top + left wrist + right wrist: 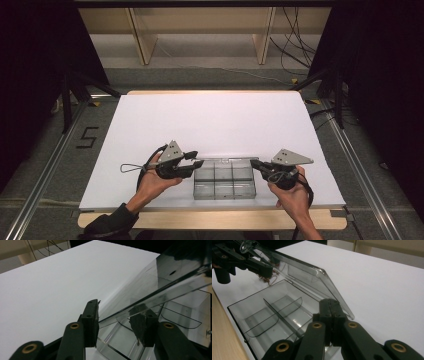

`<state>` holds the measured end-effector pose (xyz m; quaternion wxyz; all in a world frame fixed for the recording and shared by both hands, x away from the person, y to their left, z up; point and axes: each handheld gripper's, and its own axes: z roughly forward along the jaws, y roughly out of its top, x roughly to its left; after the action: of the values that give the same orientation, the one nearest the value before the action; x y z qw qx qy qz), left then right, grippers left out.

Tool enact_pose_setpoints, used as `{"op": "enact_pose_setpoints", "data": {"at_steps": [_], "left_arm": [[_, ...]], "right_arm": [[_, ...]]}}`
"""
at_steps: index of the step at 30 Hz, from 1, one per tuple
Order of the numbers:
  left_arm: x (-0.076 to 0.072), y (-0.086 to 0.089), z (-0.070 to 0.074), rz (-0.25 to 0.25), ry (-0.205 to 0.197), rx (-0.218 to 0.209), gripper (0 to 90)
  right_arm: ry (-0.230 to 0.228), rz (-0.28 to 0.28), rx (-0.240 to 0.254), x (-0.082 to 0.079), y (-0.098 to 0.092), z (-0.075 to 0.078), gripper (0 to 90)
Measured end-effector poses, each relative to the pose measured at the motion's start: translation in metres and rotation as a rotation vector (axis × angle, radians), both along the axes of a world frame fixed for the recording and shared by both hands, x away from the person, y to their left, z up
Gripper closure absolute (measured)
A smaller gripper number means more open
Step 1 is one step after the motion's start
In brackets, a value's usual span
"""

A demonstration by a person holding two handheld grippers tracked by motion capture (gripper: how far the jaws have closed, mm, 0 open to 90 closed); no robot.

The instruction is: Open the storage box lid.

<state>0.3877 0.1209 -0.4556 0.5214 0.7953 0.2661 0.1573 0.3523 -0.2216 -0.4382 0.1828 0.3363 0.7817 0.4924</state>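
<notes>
Both grippers on the clear box lid, near edge of the white counter [210,120]

Left gripper [117,322] has its jaws half open around the raised lid's edge, pads not pressing yet. The clear plastic divided box [223,181] sits between them. Right gripper [333,315] has its jaws shut tight at the lid's other end.

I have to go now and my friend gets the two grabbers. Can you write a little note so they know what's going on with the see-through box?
Left gripper: jaws part open, either side of the raised lid's edge; the pads do not press it.
Right gripper: jaws shut, resting at the box's right back corner by the lid.
Things: the clear divided box sits at the near edge of the white table, between both hands. Its compartments look empty.
Done: lid is lifted, tilted up from the back.
Left: probably finish swinging the lid open or shut, keeping the box steady.
</notes>
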Motion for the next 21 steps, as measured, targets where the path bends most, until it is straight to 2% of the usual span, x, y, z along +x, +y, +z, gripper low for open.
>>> {"op": "enact_pose_setpoints", "data": {"at_steps": [2,4,6,7,10,11,12,13,14,15,17,18,20,21], "left_arm": [[0.0008,0.0004,0.0010,0.004,-0.004,0.013,61.4],[0.0011,0.0007,0.0014,0.004,-0.001,0.016,63.4],[0.0024,0.0013,0.0017,-0.002,-0.002,0.021,64.2],[0.0030,0.0013,0.0017,-0.007,-0.005,0.026,64.5],[0.0040,0.0017,0.0028,-0.016,-0.015,0.040,64.8],[0.0041,0.0014,0.0031,-0.012,-0.010,0.037,65.3],[0.0027,0.0004,0.0027,0.005,0.014,0.023,65.3],[0.0038,0.0009,0.0034,-0.001,0.006,0.032,65.5],[0.0038,0.0009,0.0034,-0.001,0.006,0.032,65.6],[0.0043,0.0007,0.0036,-0.002,0.007,0.031,65.6],[0.0056,0.0006,0.0036,-0.012,0.008,0.030,65.7],[0.0055,0.0002,0.0038,-0.007,0.009,0.030,65.9],[0.0058,-0.0003,0.0048,-0.003,0.012,0.035,66.2],[0.0063,-0.0005,0.0054,-0.002,0.019,0.035,66.5]], "right_arm": [[-0.003,0.002,0.015,0.0008,0.0009,-0.0007,90.0],[0.001,0.002,0.008,0.0007,0.0003,-0.0001,90.0],[-0.014,-0.002,-0.011,0.0017,-0.0009,0.0000,90.0],[-0.022,0.004,-0.004,0.0029,-0.0006,-0.0009,90.0],[-0.004,0.000,0.011,0.0027,0.0001,-0.0017,90.0],[-0.007,-0.011,0.009,0.0023,-0.0005,-0.0017,90.0],[0.005,-0.013,0.028,0.0020,0.0005,-0.0025,90.0],[-0.013,-0.015,0.001,0.0035,-0.0024,-0.0021,90.0],[-0.013,-0.015,0.001,0.0035,-0.0024,-0.0021,90.0],[0.008,-0.016,0.016,0.0027,-0.0023,-0.0022,90.0],[0.009,-0.013,0.013,0.0029,-0.0041,-0.0020,90.0],[-0.010,-0.006,0.010,0.0039,-0.0044,-0.0027,90.0],[0.000,-0.011,0.020,0.0027,-0.0050,-0.0026,90.0],[-0.015,-0.021,0.001,0.0016,-0.0063,-0.0021,89.3]]}}
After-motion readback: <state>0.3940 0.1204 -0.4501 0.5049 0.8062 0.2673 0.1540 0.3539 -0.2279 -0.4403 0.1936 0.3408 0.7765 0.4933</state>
